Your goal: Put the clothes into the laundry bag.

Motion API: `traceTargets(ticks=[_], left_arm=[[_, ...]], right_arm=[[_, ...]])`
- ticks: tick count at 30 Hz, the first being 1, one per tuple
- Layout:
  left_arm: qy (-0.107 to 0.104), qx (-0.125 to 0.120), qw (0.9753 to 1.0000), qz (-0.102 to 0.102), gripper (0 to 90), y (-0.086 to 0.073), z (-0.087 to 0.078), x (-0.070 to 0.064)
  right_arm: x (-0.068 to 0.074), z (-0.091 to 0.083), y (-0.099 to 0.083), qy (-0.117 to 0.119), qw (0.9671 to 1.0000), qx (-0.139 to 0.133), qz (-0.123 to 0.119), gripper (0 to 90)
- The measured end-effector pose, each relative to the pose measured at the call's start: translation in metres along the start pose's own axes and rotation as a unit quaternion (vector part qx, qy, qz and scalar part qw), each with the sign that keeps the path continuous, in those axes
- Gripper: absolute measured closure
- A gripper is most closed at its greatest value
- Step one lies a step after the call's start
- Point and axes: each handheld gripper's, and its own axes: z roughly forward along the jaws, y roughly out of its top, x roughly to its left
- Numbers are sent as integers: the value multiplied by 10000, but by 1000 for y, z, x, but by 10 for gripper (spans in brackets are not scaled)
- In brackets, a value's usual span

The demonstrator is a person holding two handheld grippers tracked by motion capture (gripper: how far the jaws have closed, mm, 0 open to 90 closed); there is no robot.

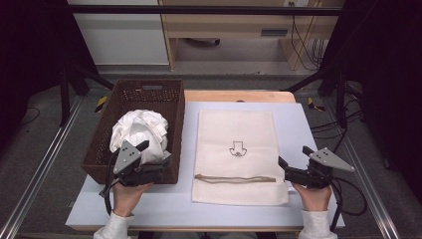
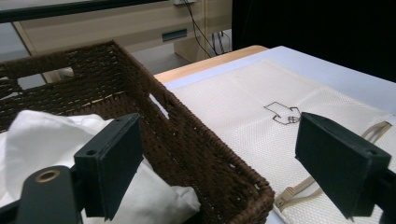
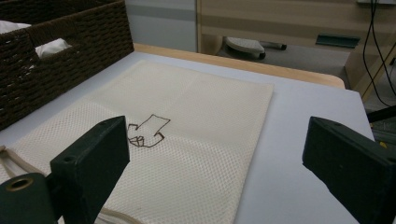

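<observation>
High view: left gripper [image 1: 155, 152], jaws spread wide, hovers at the 5 o'clock corner of the brown woven wicker basket [image 1: 102, 134] holding crumpled white cloth [image 1: 142, 130]. Right gripper [image 1: 293, 158], also gaping and empty, sits at 3 o'clock beside the flat cream mesh drawstring bag [image 1: 236, 154] on the desk [image 1: 303, 124].

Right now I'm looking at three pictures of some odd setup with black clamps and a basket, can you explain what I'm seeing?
A person sits at a table holding a hand tool in each hand: the left gripper and the right gripper. Each has two black jaws, both standing open and holding nothing. One picture looks down from above the person. The other two come from small cameras riding on each gripper, looking out between its jaws. On the table stands a brown woven basket with crumpled white cloth inside. Beside it lies a flat cream mesh bag with a small printed drawing and a drawstring near the person's end. The left gripper is by the basket's near corner, the right beside the bag.
</observation>
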Motion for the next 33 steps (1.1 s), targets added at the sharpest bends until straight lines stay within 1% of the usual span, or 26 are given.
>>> traceTargets(ticks=[1,2,4,8,12,15,16,21,24,26,27,28,29,30,31,32,33], left_arm=[[-41,13,10000,35,156,0,2,-5],[-41,13,10000,35,160,0,2,-5],[-106,24,9999,99,168,1,3,-10],[-300,64,9993,215,203,2,7,-22],[-463,147,9982,354,258,2,14,-37],[-539,193,9973,464,276,1,18,-48],[-544,217,9970,499,290,1,19,-50],[-684,247,9958,557,330,0,24,-62],[-766,352,9945,624,366,-4,30,-69],[-836,476,9933,639,396,-8,37,-74],[-869,543,9926,651,396,-11,41,-77],[-885,605,9921,657,413,-13,44,-80],[-885,732,9909,703,420,-18,51,-85],[-885,732,9909,703,422,-18,51,-85],[-911,822,9897,739,422,-22,55,-88],[-941,871,9891,727,429,-24,58,-90],[-973,957,9879,742,435,-27,63,-93]], right_arm=[[1,0,0,8,10000,19,5,84],[1,0,0,8,10000,19,5,84],[2,1,0,29,10000,17,-15,90],[4,2,0,69,10000,56,21,104],[8,4,0,174,9998,104,-37,126],[10,6,0,200,9997,140,-22,130],[12,7,0,223,9996,162,-51,136],[16,9,-1,245,9995,199,-87,145],[21,13,-1,307,9991,257,-122,154],[26,16,-2,374,9987,295,-157,165],[26,16,-2,374,9987,295,-157,165],[30,18,-2,429,9984,326,-176,171],[32,19,-3,447,9982,344,-202,175],[32,19,-3,447,9982,344,-202,175],[33,20,-3,477,9980,350,-213,180],[36,22,-4,523,9977,372,-230,191],[38,23,-4,551,9974,404,-239,196]])
